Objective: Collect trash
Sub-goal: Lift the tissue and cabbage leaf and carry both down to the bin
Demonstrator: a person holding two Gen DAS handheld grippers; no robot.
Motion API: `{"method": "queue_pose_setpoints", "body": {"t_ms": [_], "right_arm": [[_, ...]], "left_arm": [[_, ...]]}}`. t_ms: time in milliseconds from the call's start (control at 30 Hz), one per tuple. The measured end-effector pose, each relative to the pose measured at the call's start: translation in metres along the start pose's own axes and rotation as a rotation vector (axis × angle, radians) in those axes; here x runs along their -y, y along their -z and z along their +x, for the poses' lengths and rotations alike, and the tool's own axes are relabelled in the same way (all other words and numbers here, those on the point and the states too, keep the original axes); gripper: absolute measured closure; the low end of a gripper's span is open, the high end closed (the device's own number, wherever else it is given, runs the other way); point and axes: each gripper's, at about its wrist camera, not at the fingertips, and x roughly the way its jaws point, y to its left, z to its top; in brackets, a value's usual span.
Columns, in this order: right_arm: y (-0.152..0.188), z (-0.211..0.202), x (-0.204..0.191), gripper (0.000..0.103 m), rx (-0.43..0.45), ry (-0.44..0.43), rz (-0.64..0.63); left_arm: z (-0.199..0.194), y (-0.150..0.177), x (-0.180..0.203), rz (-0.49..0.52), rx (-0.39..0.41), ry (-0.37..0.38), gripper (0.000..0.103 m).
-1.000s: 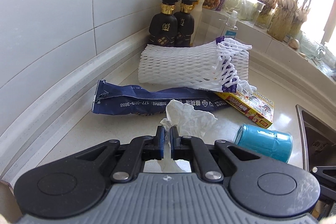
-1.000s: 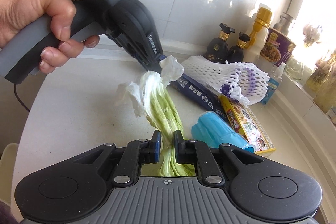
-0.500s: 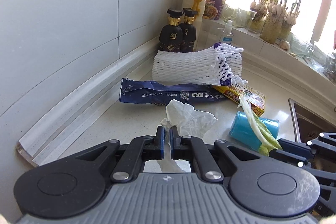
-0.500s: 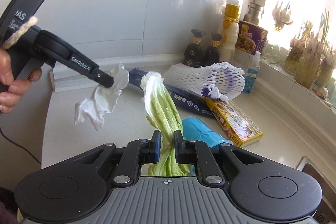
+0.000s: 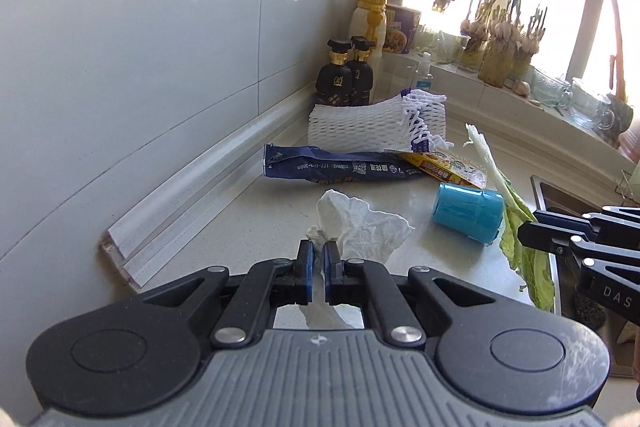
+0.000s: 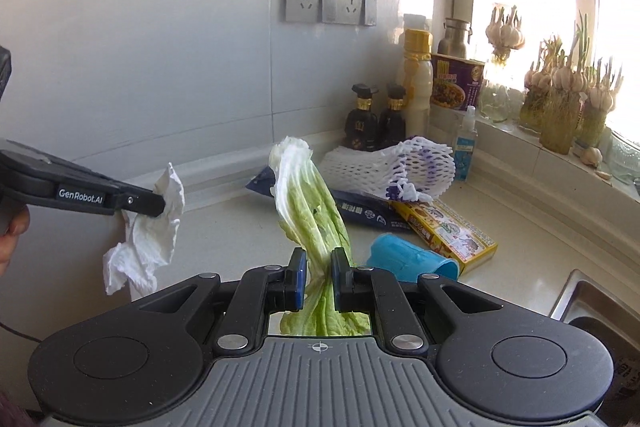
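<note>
My left gripper [image 5: 319,251] is shut on a crumpled white tissue [image 5: 360,227], held above the counter; the tissue [image 6: 148,227] also shows hanging from that gripper [image 6: 158,203] in the right wrist view. My right gripper [image 6: 319,259] is shut on a pale green cabbage leaf [image 6: 308,203], lifted off the counter; the leaf [image 5: 516,227] also shows in the left wrist view. On the counter lie a blue cup [image 5: 468,213] on its side, a blue wrapper [image 5: 340,169], a yellow box [image 5: 444,165] and white foam netting [image 5: 372,123].
Two dark bottles [image 5: 350,73], a yellow-capped bottle [image 5: 370,19] and a noodle cup [image 5: 402,29] stand at the back wall. Garlic bunches [image 6: 568,99] line the window sill. A steel sink [image 5: 576,195] lies to the right. Wall sockets [image 6: 330,1] sit above.
Both grippers have risen and drawn back from the counter, carrying the tissue and the cabbage leaf. The trash on the counter has not moved.
</note>
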Motion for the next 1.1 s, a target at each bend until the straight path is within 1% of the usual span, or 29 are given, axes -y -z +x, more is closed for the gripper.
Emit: {"method": "queue_pose_setpoints", "body": {"t_ms": [233, 500, 667, 933, 1100], "right_arm": [[0.0, -0.02, -0.016, 0.092, 0.015, -0.015, 0.037], [0.002, -0.042, -0.034, 0.092, 0.03, -0.033, 0.067], [0.006, -0.053, -0.048, 0.092, 0.023, -0.083, 0.106], [0.013, -0.063, -0.082, 0.092, -0.005, -0.16, 0.109], [0.022, -0.061, -0.109, 0.092, -0.05, -0.226, 0.104]], "left_arm": [[-0.026, 0.019, -0.014, -0.048, 0.002, -0.006, 0.098], [-0.048, 0.046, -0.035, -0.137, -0.018, -0.017, 0.098], [-0.059, 0.065, -0.046, -0.185, -0.032, -0.03, 0.098], [-0.07, 0.102, -0.066, -0.266, -0.072, -0.06, 0.098], [-0.072, 0.13, -0.078, -0.325, -0.108, -0.082, 0.098]]}}
